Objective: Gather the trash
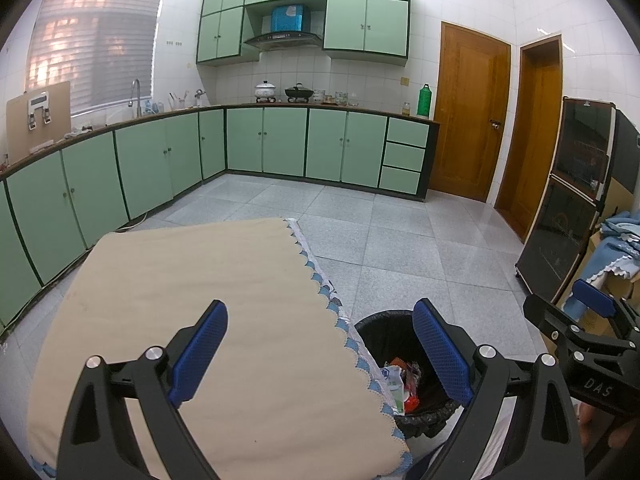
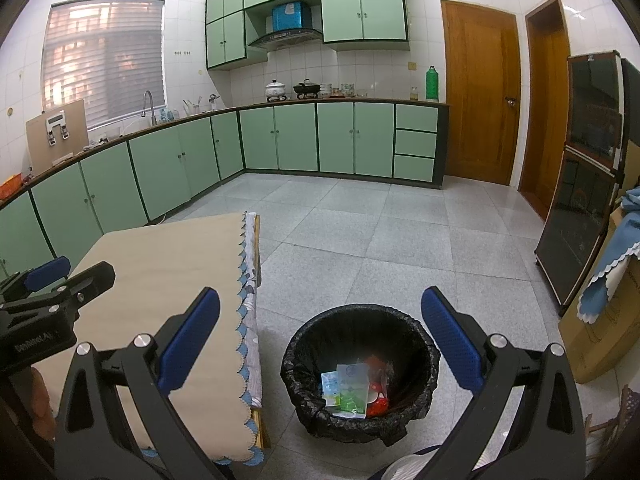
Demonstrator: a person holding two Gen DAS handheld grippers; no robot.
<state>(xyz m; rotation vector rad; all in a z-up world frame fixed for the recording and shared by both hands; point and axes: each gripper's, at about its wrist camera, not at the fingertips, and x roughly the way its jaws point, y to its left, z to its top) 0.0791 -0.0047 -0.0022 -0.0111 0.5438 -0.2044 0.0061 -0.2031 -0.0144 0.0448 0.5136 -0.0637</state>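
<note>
Both grippers empty now: the left gripper [image 1: 320, 350] hangs with jaws wide apart over the table [image 1: 180, 300], and the right gripper [image 2: 320, 340] is spread just as wide above the bin [image 2: 360, 324]. Trash [image 2: 352, 390], cartons and a red wrapper, lies inside the black liner at lower centre. Looks like the drop is done; the beige cloth shows nothing on it. Grey tiled floor [image 2: 400, 240], green cabinets [image 2: 300, 136] across mid frame, wooden doors at the right.
</note>
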